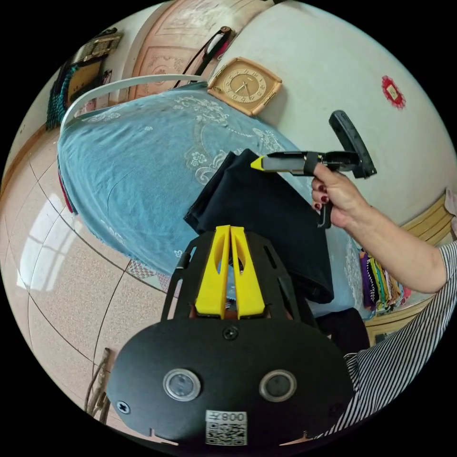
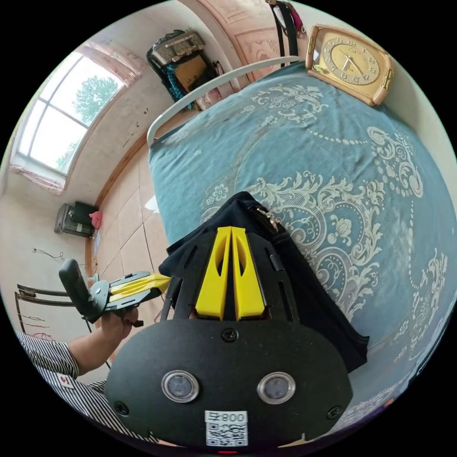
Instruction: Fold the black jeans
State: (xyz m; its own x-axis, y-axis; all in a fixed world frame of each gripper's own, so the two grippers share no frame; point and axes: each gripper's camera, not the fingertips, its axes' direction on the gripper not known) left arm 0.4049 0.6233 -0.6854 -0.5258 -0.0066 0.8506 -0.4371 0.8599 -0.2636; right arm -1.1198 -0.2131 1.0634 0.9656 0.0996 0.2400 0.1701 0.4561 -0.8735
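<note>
The bed [image 2: 333, 157] took up most of the room, covered in a blue spread with a pale floral pattern, and the black jeans [image 1: 266, 223] were lying on it near the person's edge, already doubled into a thick, longish bundle. In the right gripper view you could make out the waist end with its metal button pointing toward the far side of the bed. A gold wall clock [image 2: 350, 62] sat propped at the far end against the wall.

The left hand-held gripper [image 1: 231, 231] had its yellow jaws pressed together with nothing between them, hanging just above the near edge of the jeans. The right hand-held gripper [image 1: 257, 163] was the same deal, jaws closed and empty, held over the far side of the bundle by a hand [image 1: 335, 197].

My guess was that denim like this would be on the heavy side and fairly stiff, so it wouldn't slip or flop much, but stacked layers are bulky to pinch. I'd take it at the two corners of one short end, biting all layers.
</note>
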